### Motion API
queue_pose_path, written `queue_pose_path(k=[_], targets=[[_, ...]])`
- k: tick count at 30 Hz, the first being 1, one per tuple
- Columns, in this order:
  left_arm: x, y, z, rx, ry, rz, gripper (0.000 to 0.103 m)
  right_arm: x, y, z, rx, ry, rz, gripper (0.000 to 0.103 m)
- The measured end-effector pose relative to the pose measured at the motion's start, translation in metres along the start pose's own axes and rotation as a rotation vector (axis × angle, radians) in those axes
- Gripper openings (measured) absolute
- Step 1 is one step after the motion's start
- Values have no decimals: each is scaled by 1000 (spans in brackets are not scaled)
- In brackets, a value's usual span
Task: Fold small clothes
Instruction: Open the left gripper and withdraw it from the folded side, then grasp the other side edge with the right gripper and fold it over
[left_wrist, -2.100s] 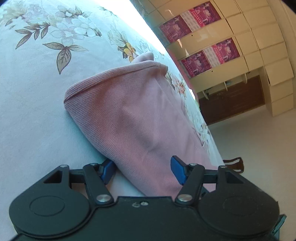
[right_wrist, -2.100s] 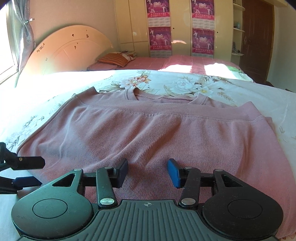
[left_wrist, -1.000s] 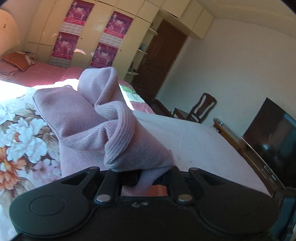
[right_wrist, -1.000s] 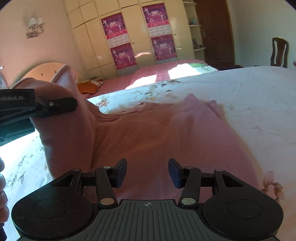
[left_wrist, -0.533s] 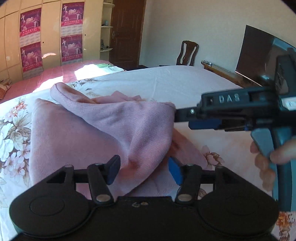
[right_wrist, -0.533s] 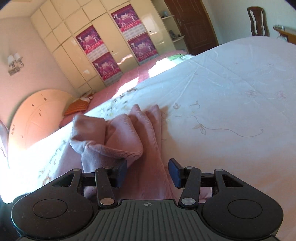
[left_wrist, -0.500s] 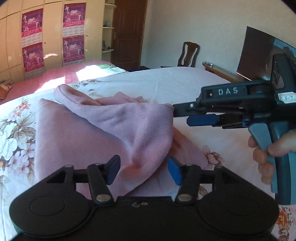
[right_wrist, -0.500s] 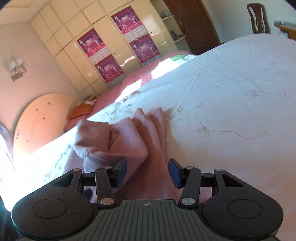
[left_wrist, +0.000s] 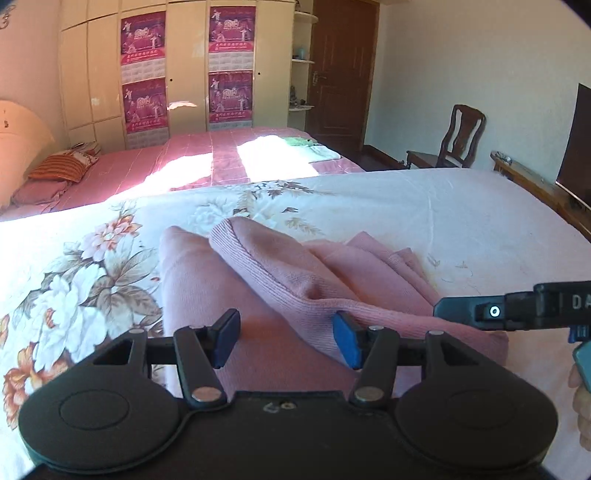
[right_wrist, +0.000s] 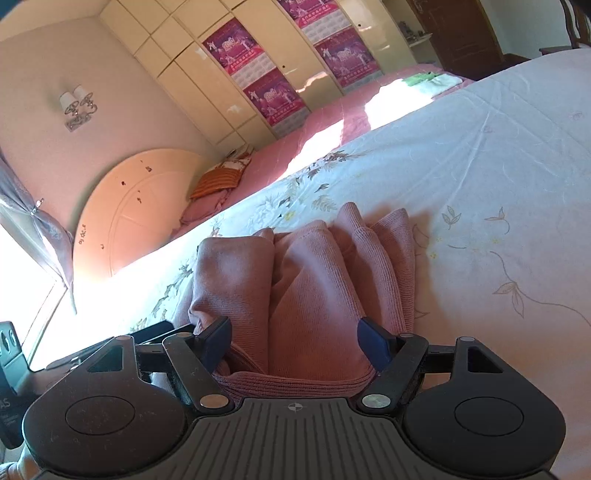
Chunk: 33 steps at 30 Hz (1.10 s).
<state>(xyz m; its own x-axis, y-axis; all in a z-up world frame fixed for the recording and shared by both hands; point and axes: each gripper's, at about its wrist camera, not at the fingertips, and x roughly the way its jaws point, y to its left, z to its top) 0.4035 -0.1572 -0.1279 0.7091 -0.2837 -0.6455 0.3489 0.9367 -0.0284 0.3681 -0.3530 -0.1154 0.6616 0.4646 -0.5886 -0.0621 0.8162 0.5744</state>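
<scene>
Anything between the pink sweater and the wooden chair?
Only bare floral bedsheet between the pink sweater and the wooden chair, per the left wrist view.

Right gripper (left_wrist: 458, 308) side reads "DA", cut off. Left gripper (right_wrist: 7, 402) body: "AS". Wardrobe posters (left_wrist: 144, 37) too blurry to read.

Home bedroom: floral-sheeted bed (left_wrist: 461, 206), headboard (right_wrist: 122, 218), poster-covered wardrobe (left_wrist: 184, 66), wooden chair (left_wrist: 458, 136).
</scene>
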Motion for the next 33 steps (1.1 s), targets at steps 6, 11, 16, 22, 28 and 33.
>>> queue_pose_path(k=[6, 11, 16, 22, 28, 33], targets=[[8, -20, 7, -24, -19, -143, 54, -11, -15, 6, 4, -4, -4, 74], [-13, 18, -9, -102, -54, -8, 56, 0, -14, 7, -28, 17, 25, 74], [-29, 64, -24, -164, -36, 111, 56, 32, -3, 6, -118, 50, 14, 74], [-37, 90, -35, -253, -15, 132, 56, 65, -5, 5, -109, 90, 20, 51], [-38, 87, -38, -269, -24, 131, 56, 61, -6, 11, -74, 82, 15, 11], [-39, 82, -36, -280, -30, 93, 56, 22, 13, 12, -139, -60, -7, 9]])
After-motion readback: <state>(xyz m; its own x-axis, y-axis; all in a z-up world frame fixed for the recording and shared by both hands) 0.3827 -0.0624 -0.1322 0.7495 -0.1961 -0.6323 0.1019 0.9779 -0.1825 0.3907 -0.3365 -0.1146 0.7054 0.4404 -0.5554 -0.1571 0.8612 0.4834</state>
